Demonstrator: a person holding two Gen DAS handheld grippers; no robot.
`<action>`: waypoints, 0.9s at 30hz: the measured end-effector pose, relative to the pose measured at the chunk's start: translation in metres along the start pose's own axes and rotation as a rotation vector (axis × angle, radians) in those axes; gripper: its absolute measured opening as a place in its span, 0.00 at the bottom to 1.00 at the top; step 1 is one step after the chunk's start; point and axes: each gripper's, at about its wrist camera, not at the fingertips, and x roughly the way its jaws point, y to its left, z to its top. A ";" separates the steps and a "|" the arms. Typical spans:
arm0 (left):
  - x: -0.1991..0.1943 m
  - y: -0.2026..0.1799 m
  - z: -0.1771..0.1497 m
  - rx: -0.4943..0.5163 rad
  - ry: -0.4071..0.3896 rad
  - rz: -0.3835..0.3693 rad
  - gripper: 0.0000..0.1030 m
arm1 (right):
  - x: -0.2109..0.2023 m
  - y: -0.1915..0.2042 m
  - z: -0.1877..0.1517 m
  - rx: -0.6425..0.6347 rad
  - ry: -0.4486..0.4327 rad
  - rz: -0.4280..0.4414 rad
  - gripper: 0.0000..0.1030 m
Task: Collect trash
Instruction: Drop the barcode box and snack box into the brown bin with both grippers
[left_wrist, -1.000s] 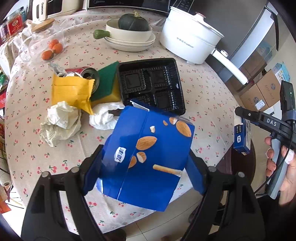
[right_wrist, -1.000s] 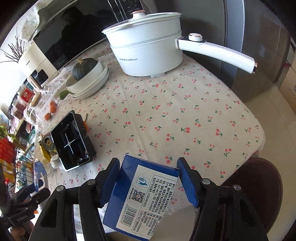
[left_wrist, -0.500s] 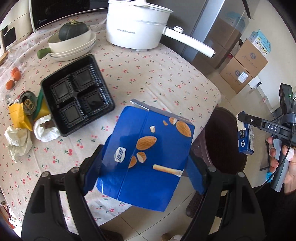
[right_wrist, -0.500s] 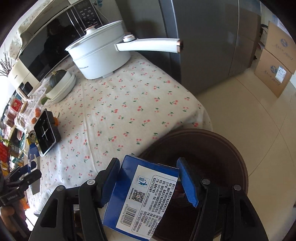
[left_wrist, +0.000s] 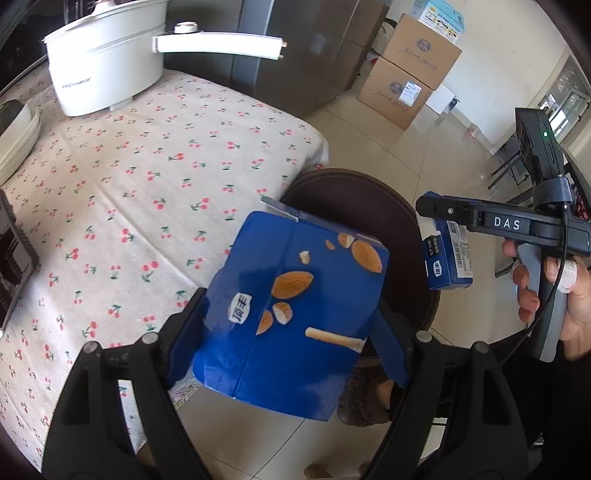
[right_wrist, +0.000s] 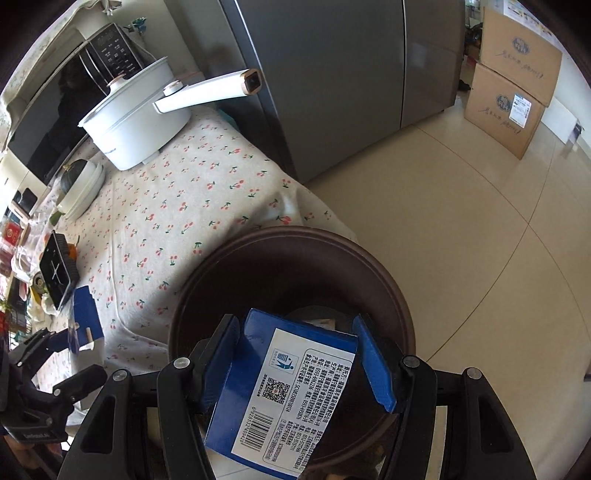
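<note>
**Both grippers holding blue cartons at the brown bin**

Left wrist view
- The left gripper (left_wrist: 291, 325) occupies the lower half of the frame. Its jaws are clamped on a large blue almond-print carton (left_wrist: 295, 314), blue pads pressed on the carton's left and right sides.
- The carton sits at lower centre, tilted, its top edge overlapping the rim of the round dark brown bin (left_wrist: 354, 192), which stands on the tiled floor (left_wrist: 424, 147) just beside the bench edge.
- The bench, covered with a cherry-print cloth (left_wrist: 147, 177), fills the left of the frame. A white electric pot (left_wrist: 103, 66) with a long handle stands at upper left.
- At right centre, the right gripper (left_wrist: 439, 236) grips a smaller blue box (left_wrist: 448, 258); a hand (left_wrist: 554, 291) holds its grey handle.
- Stacked cardboard boxes (left_wrist: 406, 74) stand at upper right.

Right wrist view
- The right gripper (right_wrist: 303, 365) is at lower centre. Its jaws are closed on the small blue box (right_wrist: 284, 391), white label and barcode facing the camera.
- The box is directly over the open mouth of the brown bin (right_wrist: 369, 266), which fills the frame centre.
- The left gripper (right_wrist: 70, 343) with the large carton (right_wrist: 86, 317) appears at lower left, over the bench edge.
- The white pot (right_wrist: 136, 125) is at upper left; a black plastic tray (right_wrist: 57, 269) lies at far left on the cloth (right_wrist: 184, 206).
</note>
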 end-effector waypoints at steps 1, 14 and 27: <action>0.004 -0.005 0.002 0.011 0.000 -0.011 0.80 | -0.001 -0.004 -0.001 0.006 -0.001 -0.004 0.63; 0.021 -0.031 0.009 0.099 -0.021 -0.018 0.94 | -0.003 -0.031 -0.006 0.043 0.010 -0.033 0.63; -0.005 0.011 -0.003 0.025 -0.021 0.112 0.96 | 0.006 -0.011 -0.005 0.006 0.046 -0.015 0.64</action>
